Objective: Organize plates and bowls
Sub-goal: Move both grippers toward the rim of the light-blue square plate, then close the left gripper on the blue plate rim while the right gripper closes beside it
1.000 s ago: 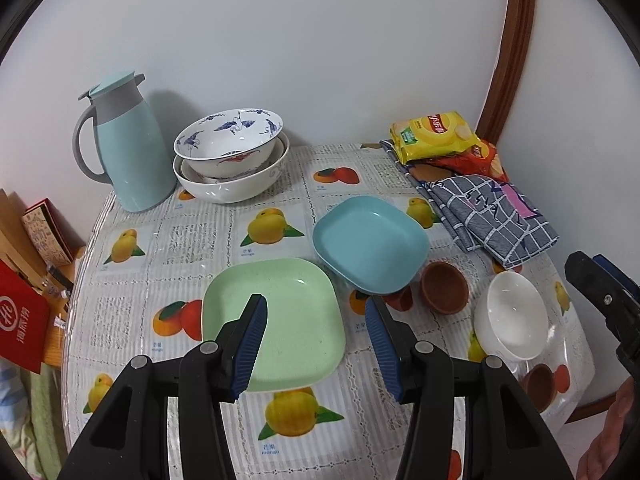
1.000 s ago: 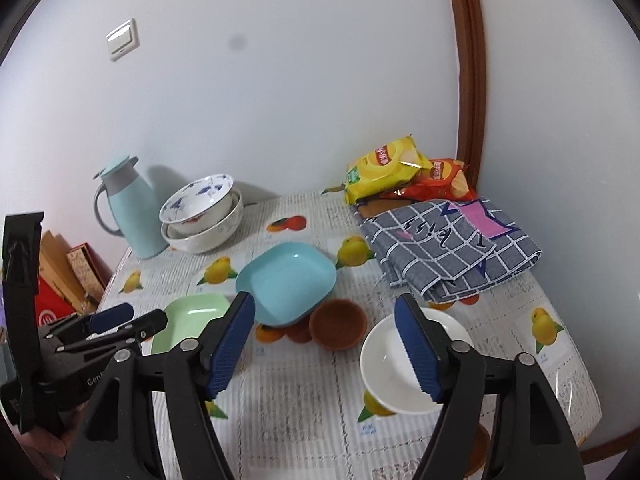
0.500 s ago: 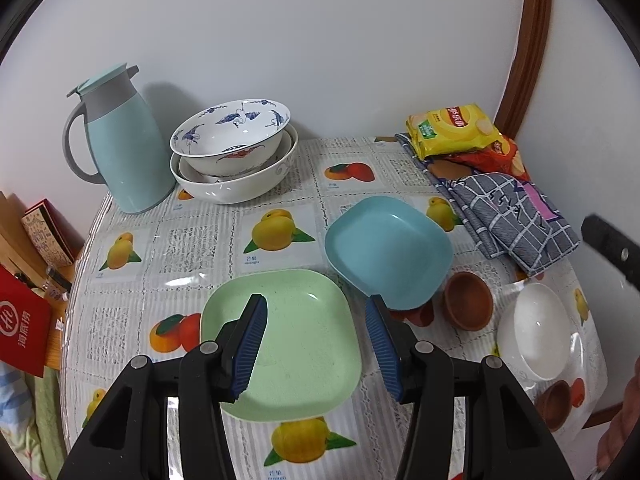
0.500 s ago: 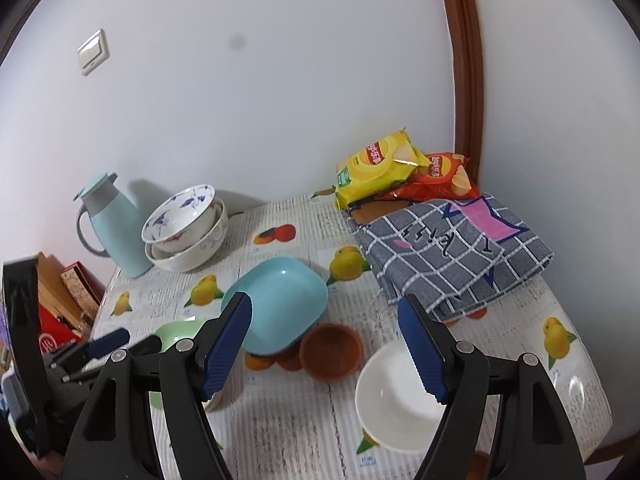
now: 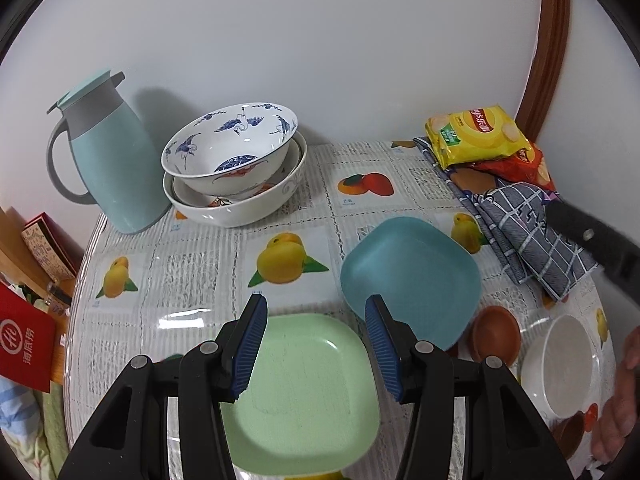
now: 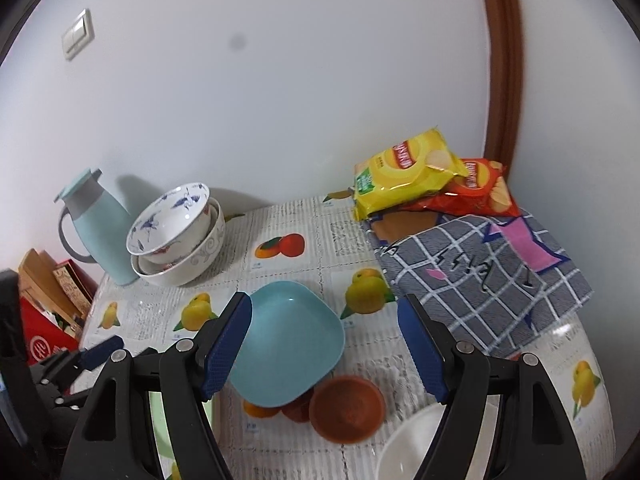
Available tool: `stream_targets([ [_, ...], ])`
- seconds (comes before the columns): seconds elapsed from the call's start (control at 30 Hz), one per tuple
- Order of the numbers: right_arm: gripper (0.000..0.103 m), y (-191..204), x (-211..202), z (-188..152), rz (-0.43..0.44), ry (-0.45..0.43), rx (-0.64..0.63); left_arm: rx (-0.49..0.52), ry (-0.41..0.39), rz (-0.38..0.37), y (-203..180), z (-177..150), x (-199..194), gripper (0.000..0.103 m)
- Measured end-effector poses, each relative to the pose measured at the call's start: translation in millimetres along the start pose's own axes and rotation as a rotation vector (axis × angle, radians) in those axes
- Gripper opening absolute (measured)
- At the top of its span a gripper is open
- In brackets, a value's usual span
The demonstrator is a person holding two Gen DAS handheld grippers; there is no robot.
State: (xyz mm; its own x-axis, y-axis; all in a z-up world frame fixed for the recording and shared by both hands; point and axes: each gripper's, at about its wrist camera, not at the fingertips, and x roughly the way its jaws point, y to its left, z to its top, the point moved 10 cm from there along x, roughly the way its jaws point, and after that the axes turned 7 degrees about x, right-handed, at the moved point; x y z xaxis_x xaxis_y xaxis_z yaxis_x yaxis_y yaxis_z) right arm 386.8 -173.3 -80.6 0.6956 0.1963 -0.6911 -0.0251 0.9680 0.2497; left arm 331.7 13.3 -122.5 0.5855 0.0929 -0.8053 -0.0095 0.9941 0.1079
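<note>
Two stacks' worth of sorting was still ahead, going by how things lay. Only the big porcelain bowls [image 5: 234, 168] were nested, the crane-painted one inside the plain white one, at the table's far-left corner beside the pale blue jug [image 5: 104, 164]. Everything else was loose: a green plate [image 5: 304, 396] at the near edge, a blue plate [image 5: 412, 280] toward the middle with its near rim propped up on something underneath, a small brown bowl [image 5: 496, 332] just beside that plate, and a white bowl [image 5: 568, 364] near the right edge. A second brownish dish seemed to peek out near the white bowl, but I couldn't tell for sure.

The left claw [image 5: 316, 344] was part-open and empty, hovering over the far side of the green plate. The right claw [image 6: 324, 344] stood wider apart, empty too, framing the blue plate and brown bowl from above.

Texture-wise, both plates were rounded squares with shallow raised rims, matte like plastic or melamine; the green one looked faintly speckled. The brown bowl was round and dull, maybe wood or clay. The white bowl was glossy and smooth. The table [image 5: 192, 264] wore a clear shiny cover over a fruit-print cloth, so I'd guess plates slide easily. Crisp packets [image 6: 404, 176] and a checked cloth [image 6: 480, 276] crowded the far-right corner.
</note>
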Motion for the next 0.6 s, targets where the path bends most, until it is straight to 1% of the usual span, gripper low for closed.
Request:
stream_targets([
  [0.13,0.075,4.0,21.9,-8.4,0.012,0.022,-0.017,0.017,-0.004,-0.003,-2.2,5.2,11.7,0.049],
  [0.3,0.075,5.0,40.7,-18.5,0.044,0.025,-0.021,0.037,0.034,-0.010,-11.0,6.2,37.5,0.049],
  [0.4,0.075,0.9,51.3,-21.6,0.035,0.039,-0.005,0.039,0.049,-0.017,-15.1,6.2,50.3,0.049],
  [0.53,0.070,-4.9,62.4,-29.4,0.036,0.068,0.039,0.044,0.068,-0.026,-19.1,7.5,67.3,0.049],
  [0.6,0.070,-9.3,66.7,-34.1,0.014,0.080,0.045,0.041,0.081,-0.035,-20.4,8.0,75.3,0.049],
])
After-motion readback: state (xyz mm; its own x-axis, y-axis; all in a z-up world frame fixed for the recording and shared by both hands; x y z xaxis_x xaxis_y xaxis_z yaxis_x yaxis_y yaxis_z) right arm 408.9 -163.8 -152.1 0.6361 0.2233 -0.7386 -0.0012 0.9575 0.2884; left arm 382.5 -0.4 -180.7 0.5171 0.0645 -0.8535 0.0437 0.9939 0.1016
